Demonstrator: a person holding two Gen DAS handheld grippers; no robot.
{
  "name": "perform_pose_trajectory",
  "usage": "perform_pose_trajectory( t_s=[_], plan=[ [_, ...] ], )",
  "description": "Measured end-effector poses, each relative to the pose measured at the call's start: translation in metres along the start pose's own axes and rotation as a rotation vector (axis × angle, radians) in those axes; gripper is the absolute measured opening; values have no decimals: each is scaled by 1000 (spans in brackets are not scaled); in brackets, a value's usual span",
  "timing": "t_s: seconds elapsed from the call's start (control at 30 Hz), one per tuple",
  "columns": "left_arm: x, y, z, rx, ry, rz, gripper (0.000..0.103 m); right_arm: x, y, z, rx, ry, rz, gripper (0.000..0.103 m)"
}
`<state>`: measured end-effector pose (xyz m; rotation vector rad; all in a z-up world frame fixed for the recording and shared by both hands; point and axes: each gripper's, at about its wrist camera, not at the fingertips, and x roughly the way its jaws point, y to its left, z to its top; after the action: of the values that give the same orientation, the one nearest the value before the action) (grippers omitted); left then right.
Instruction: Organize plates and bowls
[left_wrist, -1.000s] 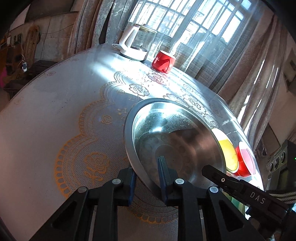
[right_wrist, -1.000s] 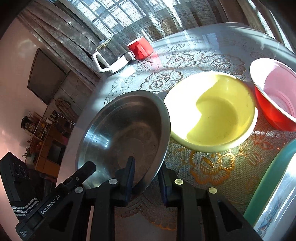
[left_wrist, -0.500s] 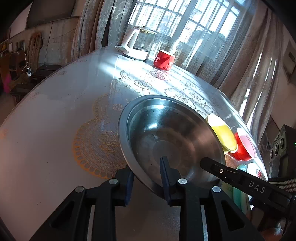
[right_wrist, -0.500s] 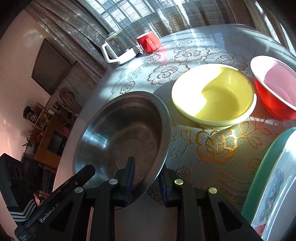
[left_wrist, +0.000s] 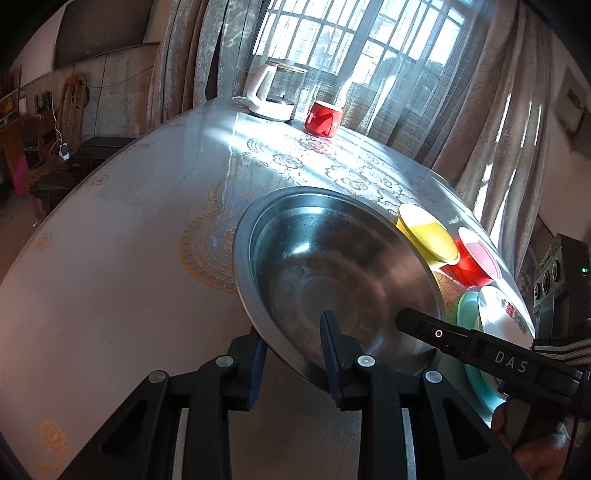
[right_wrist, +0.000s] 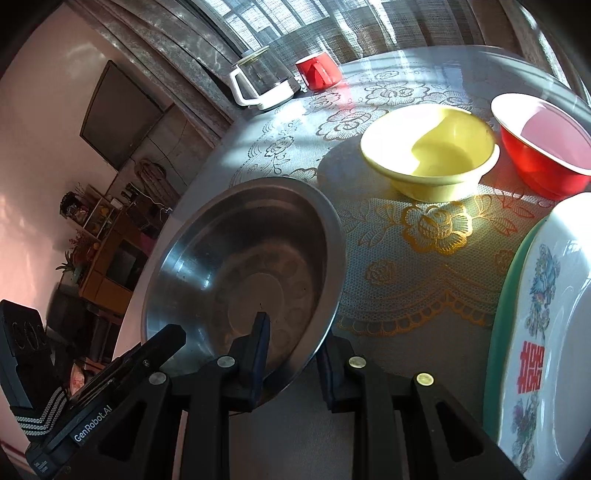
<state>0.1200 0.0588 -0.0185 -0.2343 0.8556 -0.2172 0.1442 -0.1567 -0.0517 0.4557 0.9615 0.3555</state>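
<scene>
left view: the left gripper (left_wrist: 291, 350) pinched the near rim of the steel bowl (left_wrist: 332, 266) on a round table (left_wrist: 110, 258) with a lace cloth, by a sunny window (left_wrist: 369, 48).

right view: the right gripper (right_wrist: 291, 354) pinched the same bowl's (right_wrist: 240, 277) rim too; a tv (right_wrist: 118, 114) hung on the wall.

Patterned white plate (right_wrist: 554, 332) and teal plate (right_wrist: 508, 295) beneath it both cut off by right edge
</scene>
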Motion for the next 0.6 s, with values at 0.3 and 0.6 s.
perform_pose_trajectory(
  t_s=[0.3,0.6],
  plan=[
    [-18,5,-17,-17,3,-2,29,-9,3,-14,-23,13,25,24],
    [-28,11,-34,-31,14,-6,29,-5,8,-17,-41,24,35,24]
  ],
)
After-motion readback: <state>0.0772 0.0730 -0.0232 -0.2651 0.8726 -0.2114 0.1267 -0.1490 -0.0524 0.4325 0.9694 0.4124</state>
